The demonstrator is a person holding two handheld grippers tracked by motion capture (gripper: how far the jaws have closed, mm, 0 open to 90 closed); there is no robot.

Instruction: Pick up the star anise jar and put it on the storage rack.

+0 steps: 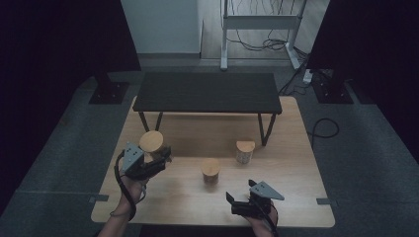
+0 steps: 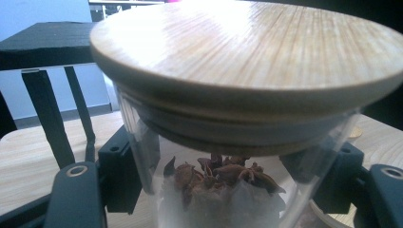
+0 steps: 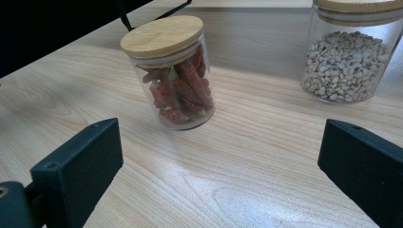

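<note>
My right claw [image 1: 236,202] sits spread at the near right of the bench [image 1: 291,148], nothing between its jaws. My left claw [image 1: 160,159], near left, is pinching the star-anise jar [image 2: 223,190] by its glass, clear of the bench. Farther off, the chilli jar [image 3: 173,76] stands mid-bench, the bean jar [image 3: 349,57] to its right, and a black shelf [image 1: 207,91] at the far end.

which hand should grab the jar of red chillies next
Right. The right gripper is open and empty, and in its own view the chilli jar stands straight ahead between its jaws. The left gripper is shut on the star anise jar, so it is busy.
</note>
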